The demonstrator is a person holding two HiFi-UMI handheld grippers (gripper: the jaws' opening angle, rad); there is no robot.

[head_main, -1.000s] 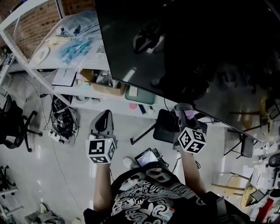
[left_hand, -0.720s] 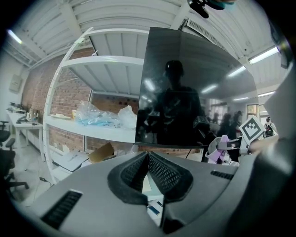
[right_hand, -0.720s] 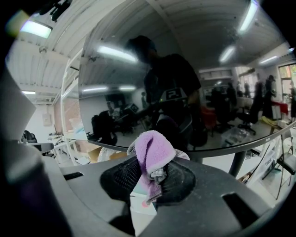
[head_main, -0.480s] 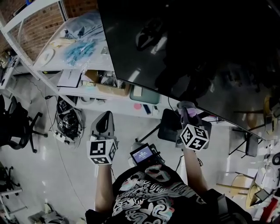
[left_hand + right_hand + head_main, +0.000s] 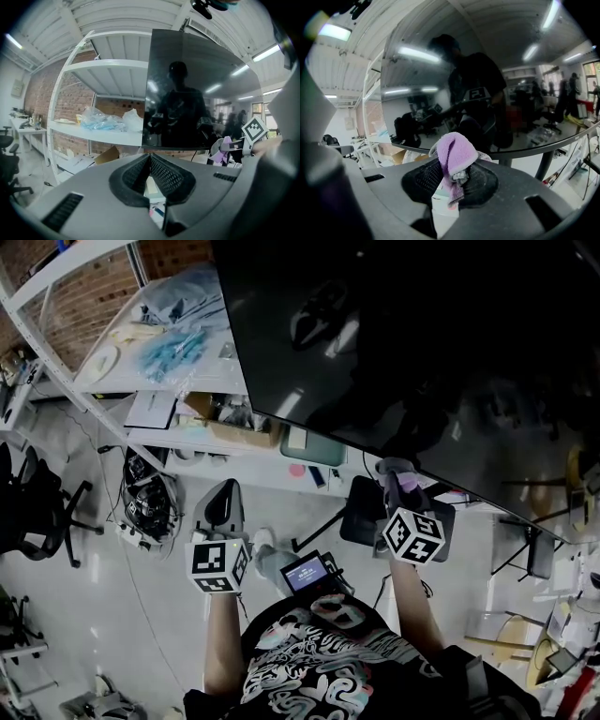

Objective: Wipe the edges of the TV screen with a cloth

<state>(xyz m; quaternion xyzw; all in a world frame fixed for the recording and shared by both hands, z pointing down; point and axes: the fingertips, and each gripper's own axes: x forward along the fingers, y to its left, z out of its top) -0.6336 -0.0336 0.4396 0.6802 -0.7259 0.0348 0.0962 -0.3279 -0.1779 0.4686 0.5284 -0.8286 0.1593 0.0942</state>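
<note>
our right tool (image 5: 395, 471) is clamped on the purple cloth (image 5: 455, 151), which bunches up out of its jaws. it sits just under the lower edge of the tv screen (image 5: 422, 352); we cannot tell whether cloth and edge touch. our left tool (image 5: 149, 157) has its jaws pressed together with nothing between them, and hangs over the floor (image 5: 141, 634), clear of the screen. a white shelf (image 5: 117, 379) stands left of the screen.

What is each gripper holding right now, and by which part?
Right tongs: shut on the purple cloth, pinching a bunched fold, the rest bulging past the tips. Left tongs: shut, nothing between them.
</note>
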